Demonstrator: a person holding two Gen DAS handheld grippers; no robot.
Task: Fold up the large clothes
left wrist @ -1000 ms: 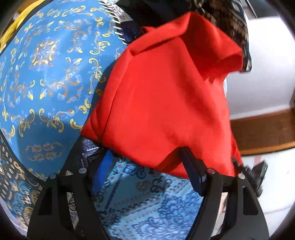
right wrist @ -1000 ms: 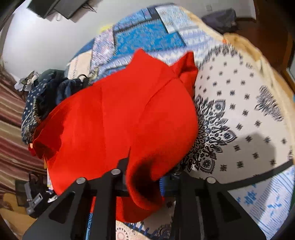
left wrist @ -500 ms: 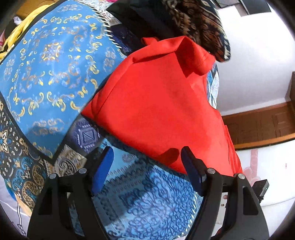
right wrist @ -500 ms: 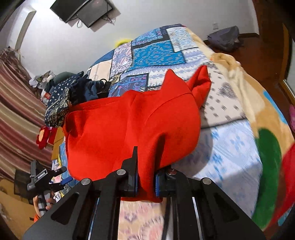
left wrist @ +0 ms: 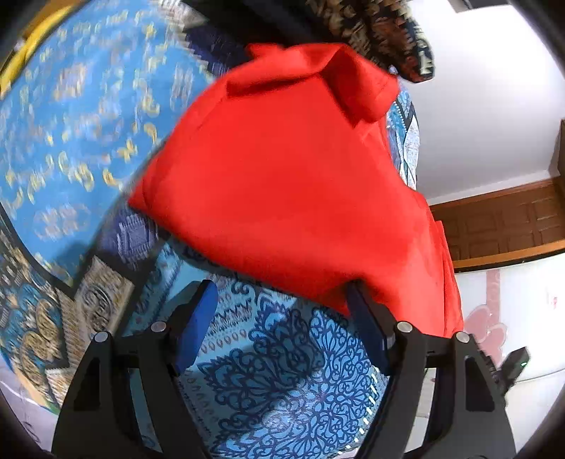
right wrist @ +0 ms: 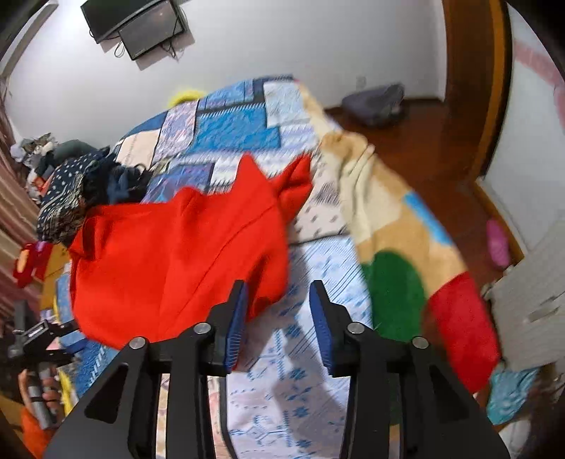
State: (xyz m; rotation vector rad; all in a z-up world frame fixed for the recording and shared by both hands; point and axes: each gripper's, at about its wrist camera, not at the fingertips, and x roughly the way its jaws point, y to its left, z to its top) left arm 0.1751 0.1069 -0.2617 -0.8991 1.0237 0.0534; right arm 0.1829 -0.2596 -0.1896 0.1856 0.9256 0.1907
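Note:
A large red garment (left wrist: 282, 176) lies bunched on the blue patterned bedspread (left wrist: 275, 370); it also shows in the right wrist view (right wrist: 176, 254). My left gripper (left wrist: 282, 310) is open, its jaws wide apart just below the garment's near edge, the right finger touching the cloth. My right gripper (right wrist: 279, 307) is open and empty, just right of the garment's near corner, above the bedspread (right wrist: 289, 370).
A pile of dark patterned clothes (right wrist: 81, 190) lies at the bed's far left, also seen in the left wrist view (left wrist: 381, 31). A beige, green and red blanket (right wrist: 399, 254) hangs over the bed's right edge. Wooden floor (right wrist: 423, 141) and a white wall lie beyond.
My right gripper was shut on the red garment and has let go, its jaws now open. The garment has dropped onto the bed. My left gripper stayed open and backed off a little.

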